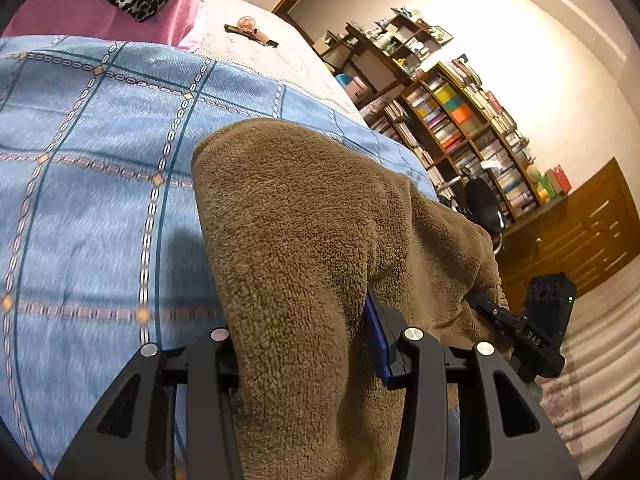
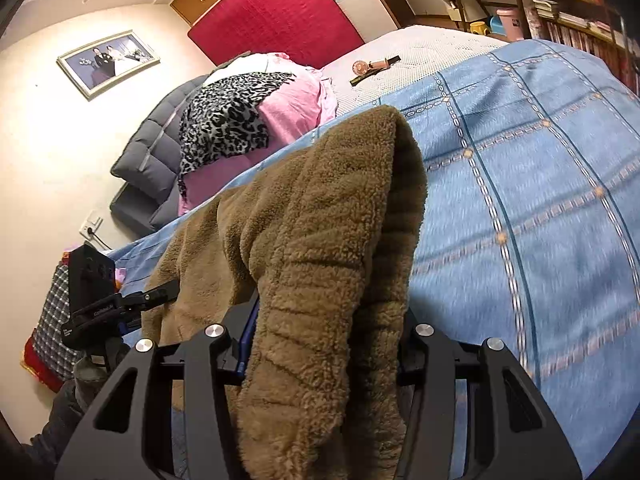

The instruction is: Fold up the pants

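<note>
Closest in the left wrist view, the left gripper [image 1: 304, 360] has its jaws partly closed on a thick bunch of brown fleece pants [image 1: 304, 240]. The cloth fills the gap between them and rises toward 12 o'clock, lifted over the bed. In the right wrist view, the right gripper [image 2: 324, 360] likewise clamps a fat fold of the same fleece pants [image 2: 332, 248], the jaws held partly apart by the bulk. Each gripper shows in the other's view, at 4 o'clock from the left and 8 o'clock from the right, so the garment hangs between them.

Beneath lies a blue checked bedspread [image 1: 100, 160], streaked with motion blur. Farther off at 12 o'clock, a small pink fan [image 1: 250, 28] rests on the pale mattress cover, with pink bedding [image 2: 288, 112] and a leopard-print cloth [image 2: 224, 120] beyond.

Risks, as judged: the plush fleece is bulky and slippery, so one bunch may slide out and the fold land crooked. Uneven pull between the two hands could twist the legs. A long sweep might also drag the bedspread into wrinkles or reach the fan.
</note>
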`<action>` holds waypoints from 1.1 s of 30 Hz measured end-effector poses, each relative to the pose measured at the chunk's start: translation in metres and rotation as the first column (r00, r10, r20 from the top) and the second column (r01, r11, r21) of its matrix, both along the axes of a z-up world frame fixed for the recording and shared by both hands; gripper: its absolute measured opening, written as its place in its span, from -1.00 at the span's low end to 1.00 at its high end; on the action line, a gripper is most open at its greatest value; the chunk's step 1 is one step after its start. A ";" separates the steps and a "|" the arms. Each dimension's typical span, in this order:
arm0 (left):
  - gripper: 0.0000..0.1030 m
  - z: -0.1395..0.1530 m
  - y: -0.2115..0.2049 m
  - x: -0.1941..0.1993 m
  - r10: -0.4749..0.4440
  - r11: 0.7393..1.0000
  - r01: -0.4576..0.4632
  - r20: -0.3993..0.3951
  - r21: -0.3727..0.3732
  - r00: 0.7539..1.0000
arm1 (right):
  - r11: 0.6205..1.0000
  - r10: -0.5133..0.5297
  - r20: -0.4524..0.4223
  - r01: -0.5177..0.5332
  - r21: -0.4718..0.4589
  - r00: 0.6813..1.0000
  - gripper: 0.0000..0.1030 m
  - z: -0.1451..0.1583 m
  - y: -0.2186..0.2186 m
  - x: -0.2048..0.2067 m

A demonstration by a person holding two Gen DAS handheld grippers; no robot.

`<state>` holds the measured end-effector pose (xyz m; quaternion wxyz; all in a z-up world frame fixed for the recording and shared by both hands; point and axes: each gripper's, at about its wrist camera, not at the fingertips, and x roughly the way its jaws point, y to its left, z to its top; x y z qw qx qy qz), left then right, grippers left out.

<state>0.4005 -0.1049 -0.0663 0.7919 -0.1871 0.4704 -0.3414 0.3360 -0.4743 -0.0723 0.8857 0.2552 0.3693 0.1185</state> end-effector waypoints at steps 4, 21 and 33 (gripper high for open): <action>-0.17 -0.014 -0.006 0.027 0.014 1.000 -0.014 -0.015 -0.008 1.000 | 1.000 0.016 -0.001 -0.016 -0.013 1.000 -0.03 -0.012 -0.006 0.030; 0.38 -0.042 -0.016 0.036 0.056 0.993 -0.058 0.016 0.102 0.998 | 0.995 -0.028 -0.094 0.019 -0.095 0.995 0.03 -0.059 -0.005 0.054; 0.47 -0.010 -0.010 0.010 0.072 0.960 -0.116 0.178 0.253 0.981 | 0.959 -0.130 -0.022 0.120 -0.257 0.991 0.17 -0.026 -0.003 0.022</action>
